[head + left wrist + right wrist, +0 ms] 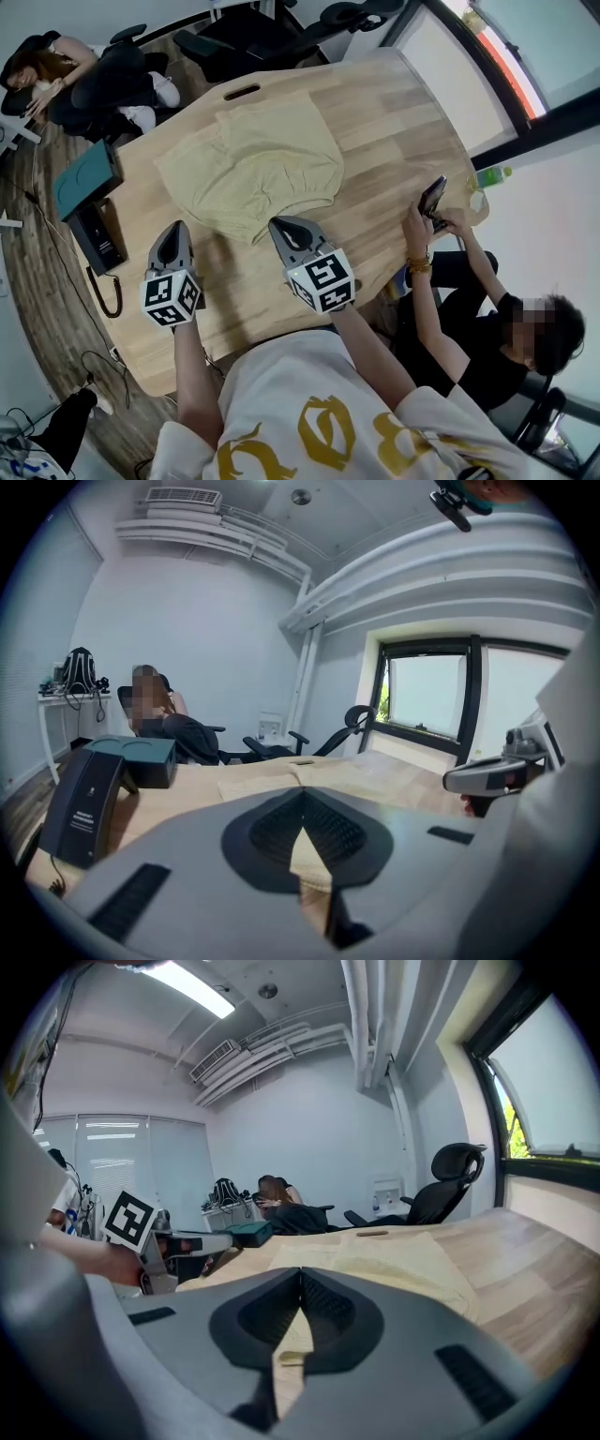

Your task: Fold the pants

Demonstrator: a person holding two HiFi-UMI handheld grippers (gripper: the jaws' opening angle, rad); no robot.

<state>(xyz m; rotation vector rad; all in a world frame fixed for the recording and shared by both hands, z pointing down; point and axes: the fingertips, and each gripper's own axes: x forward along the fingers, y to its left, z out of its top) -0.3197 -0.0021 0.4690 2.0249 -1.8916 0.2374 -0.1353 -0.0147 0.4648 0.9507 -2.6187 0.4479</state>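
Pale yellow pants (253, 169) lie flat in the middle of the wooden table (394, 122); they look folded, with the near hem pointing toward me. My left gripper (174, 234) hovers just short of the pants' near left edge, shut and holding nothing. My right gripper (284, 228) is at the pants' near edge, also shut and empty. In the left gripper view the closed jaws (302, 797) point at the cloth (366, 772), and the right gripper (487, 775) shows at the side. The right gripper view has its closed jaws (300, 1274) low over the pants (403, 1262).
A teal box (86, 178) and a black desk phone (98, 239) with a coiled cord sit at the table's left edge. A seated person at the right holds a phone (432, 197) over the table edge. Another person (56, 75) and office chairs are beyond the far side.
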